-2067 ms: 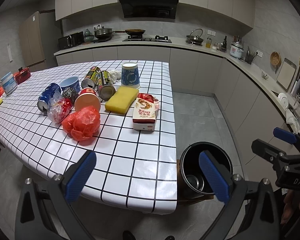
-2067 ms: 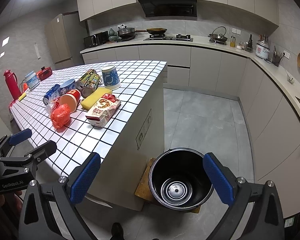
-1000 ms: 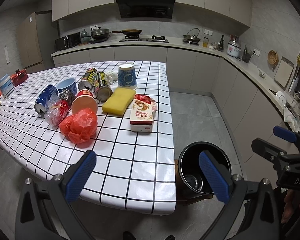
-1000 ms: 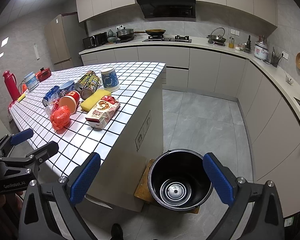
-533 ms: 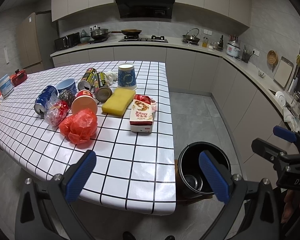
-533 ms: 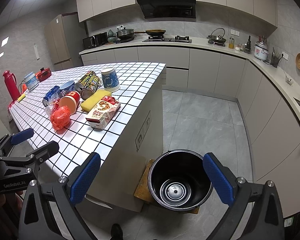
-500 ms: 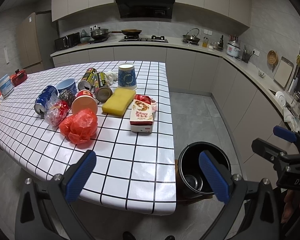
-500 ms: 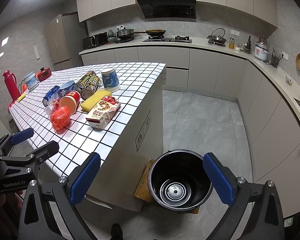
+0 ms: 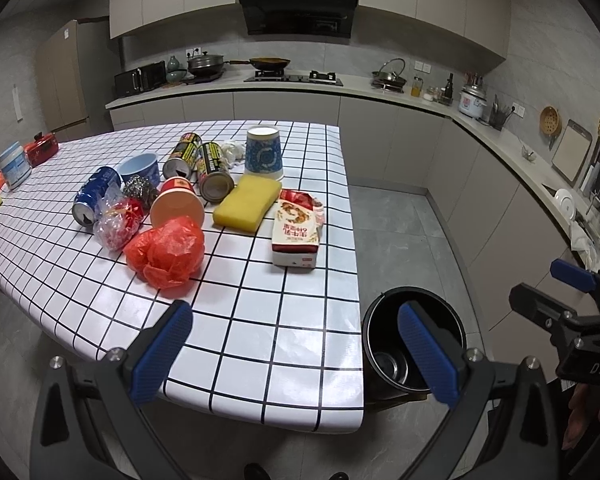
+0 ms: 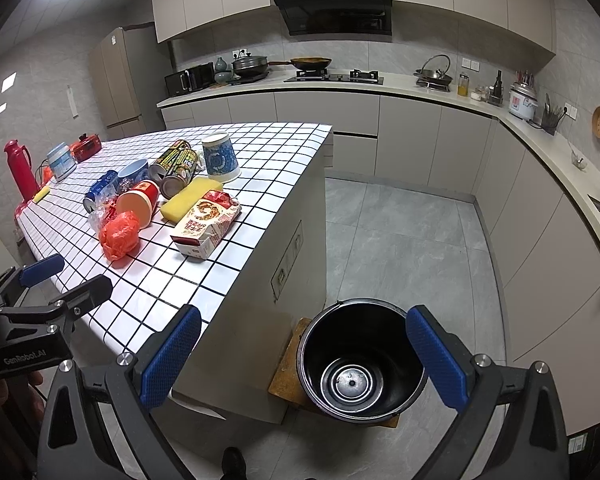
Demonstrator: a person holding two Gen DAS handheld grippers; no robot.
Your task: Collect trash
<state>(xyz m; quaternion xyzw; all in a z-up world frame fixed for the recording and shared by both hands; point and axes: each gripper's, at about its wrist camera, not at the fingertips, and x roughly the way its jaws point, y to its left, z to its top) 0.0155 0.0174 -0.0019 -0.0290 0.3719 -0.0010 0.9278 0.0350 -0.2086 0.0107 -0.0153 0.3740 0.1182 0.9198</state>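
Note:
Trash lies in a cluster on the white checked table (image 9: 260,320): a crumpled red plastic bag (image 9: 166,256), a snack box (image 9: 298,236), a yellow sponge (image 9: 247,203), a red paper cup on its side (image 9: 176,206), a blue can (image 9: 94,196), two lying yellow-black cans (image 9: 212,170) and an upturned blue paper cup (image 9: 265,154). An empty black bucket (image 10: 360,360) stands on the floor beside the table. My left gripper (image 9: 296,356) hovers open over the table's near edge. My right gripper (image 10: 304,360) hangs open above the bucket. Neither holds anything.
A blue bowl (image 9: 140,166), a steel scourer (image 9: 138,190) and a clear wrapper (image 9: 114,224) also lie among the trash. A red thermos (image 10: 20,168) and a white tub (image 10: 60,166) stand at the table's far left. Kitchen counters (image 10: 540,136) line the back and right.
Both grippers have drifted very slightly; the view has barely shifted. Nothing on the table has moved, and both grippers stay open.

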